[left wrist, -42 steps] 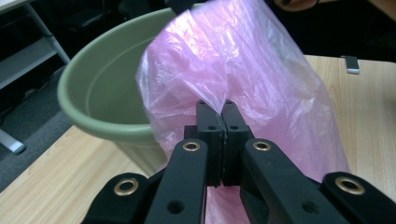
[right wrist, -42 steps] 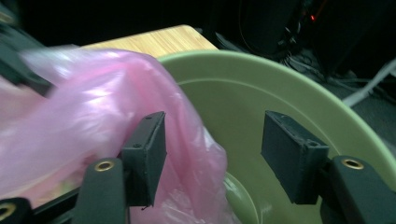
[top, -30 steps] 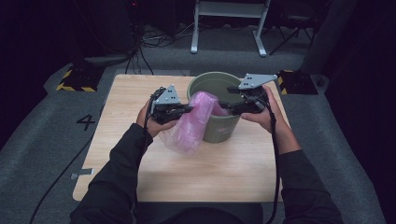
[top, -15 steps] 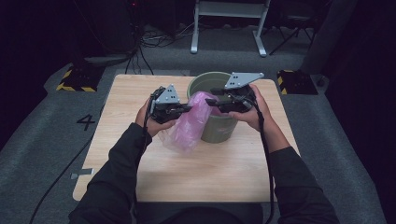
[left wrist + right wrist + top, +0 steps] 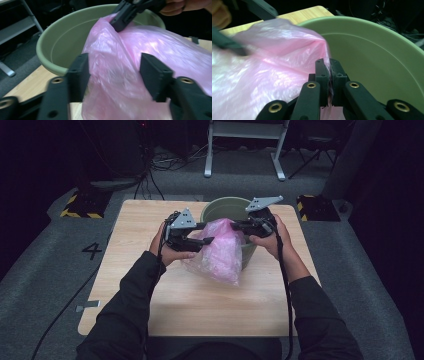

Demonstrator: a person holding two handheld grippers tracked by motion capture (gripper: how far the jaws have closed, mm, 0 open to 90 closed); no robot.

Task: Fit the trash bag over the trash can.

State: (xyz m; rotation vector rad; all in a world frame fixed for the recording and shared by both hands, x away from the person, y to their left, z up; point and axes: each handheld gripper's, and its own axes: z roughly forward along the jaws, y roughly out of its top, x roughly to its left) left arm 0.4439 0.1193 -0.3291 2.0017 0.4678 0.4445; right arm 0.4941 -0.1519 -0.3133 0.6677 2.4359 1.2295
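I have a pink plastic bag (image 5: 220,251) held up at the near rim of the green bucket (image 5: 222,207), its lower part draped down the bucket's outer wall onto the worktop (image 5: 200,300). The film is thin and crumpled, and I cannot make out where its mouth runs or whether anything is inside; in both gripper views parts of it are blurred.

My right tongs (image 5: 329,65) are pinched together on a fold of the bag's upper edge, right over the bucket's opening. In the right gripper view the film is squeezed flat between the two jaws, and the bucket's pale green inner wall sits just behind them. Its floor is cut off by my own jaws.

My left tongs (image 5: 113,72) stand apart, one jaw on either side of a bulge of the bag. The film lies between them and seems to brush the inner faces, but nothing is clamped. From that view the right tongs come in at the top, biting the bag's peak.

In the high view the bag hides the bucket's near wall, and my hands cover most of both grippers. The worktop's far corners sit in shadow.
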